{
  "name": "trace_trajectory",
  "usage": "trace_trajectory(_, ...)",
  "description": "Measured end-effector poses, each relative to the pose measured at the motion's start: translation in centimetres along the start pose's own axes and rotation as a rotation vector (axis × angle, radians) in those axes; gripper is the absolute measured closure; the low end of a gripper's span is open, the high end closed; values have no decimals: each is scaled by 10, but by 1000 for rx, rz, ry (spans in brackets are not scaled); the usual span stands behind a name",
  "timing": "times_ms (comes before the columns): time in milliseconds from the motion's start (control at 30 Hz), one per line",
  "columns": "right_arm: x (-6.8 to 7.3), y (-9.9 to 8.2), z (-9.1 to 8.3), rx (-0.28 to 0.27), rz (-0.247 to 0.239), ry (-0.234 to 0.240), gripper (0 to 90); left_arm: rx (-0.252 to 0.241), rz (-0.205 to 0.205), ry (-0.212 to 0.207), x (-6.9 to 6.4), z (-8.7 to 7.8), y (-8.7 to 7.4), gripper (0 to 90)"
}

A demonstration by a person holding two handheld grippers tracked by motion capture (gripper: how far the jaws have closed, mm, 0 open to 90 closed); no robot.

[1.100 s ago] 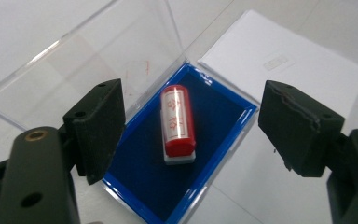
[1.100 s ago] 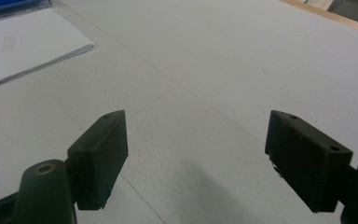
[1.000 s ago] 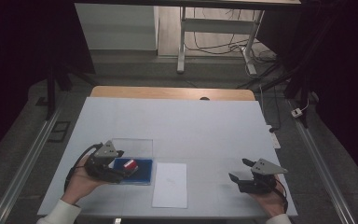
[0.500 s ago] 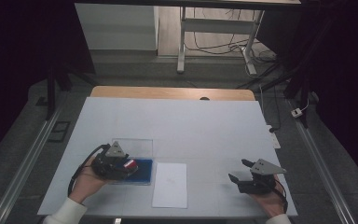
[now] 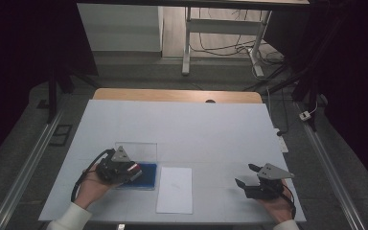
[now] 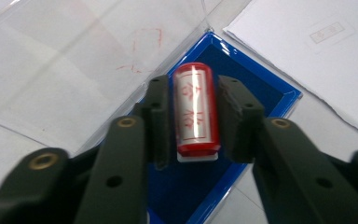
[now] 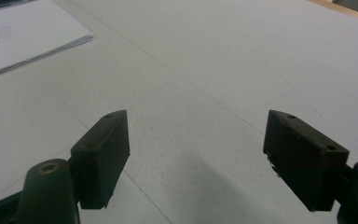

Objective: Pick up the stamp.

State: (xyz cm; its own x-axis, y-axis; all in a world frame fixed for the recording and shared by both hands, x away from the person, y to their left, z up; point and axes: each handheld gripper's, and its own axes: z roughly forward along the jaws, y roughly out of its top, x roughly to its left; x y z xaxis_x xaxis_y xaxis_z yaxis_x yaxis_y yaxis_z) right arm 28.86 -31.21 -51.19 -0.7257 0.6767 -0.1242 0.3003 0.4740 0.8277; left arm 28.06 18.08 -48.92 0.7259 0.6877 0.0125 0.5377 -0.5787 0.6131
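The person's left hand (image 5: 92, 188) reaches in from the near edge of the white counter (image 5: 196, 129), forearm angled inward, holding the left claw (image 5: 133, 168) low over a blue tray (image 5: 146, 175) with its grey three-cornered plate facing up. In the left gripper view that claw (image 6: 196, 114) is clamped on a red cylindrical stamp (image 6: 196, 109): one black jaw presses each long side of the barrel. The stamp's long axis runs along the jaws, straight away from the claw, with its rounded red end pointing forward and a white base at the end nearest the camera. Red characters run lengthwise down its pale label. Directly beneath the stamp lies the dark blue pad of the tray (image 6: 261, 93). Beyond the jaws and to their left lies a clear plastic lid (image 6: 74, 60) with faint red marks; ahead to their right lies a white sheet of paper (image 6: 317, 42). The right hand (image 5: 275, 207) rests near the counter's front edge, well apart from the tray, and the right claw (image 5: 246, 176) points inward toward the paper. In the right gripper view its claw (image 7: 200, 158) stands wide apart, holding nothing, with bare counter between the jaws and the paper (image 7: 18, 37) ahead to their left.
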Motion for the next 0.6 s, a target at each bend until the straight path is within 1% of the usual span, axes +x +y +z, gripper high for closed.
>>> trace_trajectory(133, 0, 0, 0, 1, 1, -5, 224, 1, -8, -14, 1, 0, 0, 698)
trace_trajectory(467, 0, -1, -1, 3, 1, -11, 227, 4, -14, -19, 1, -1, 0, 702)
trace_trajectory(600, 0, -1, -1, 0, 3, -6, 228, 3, -17, -17, 2, -2, 0, 703)
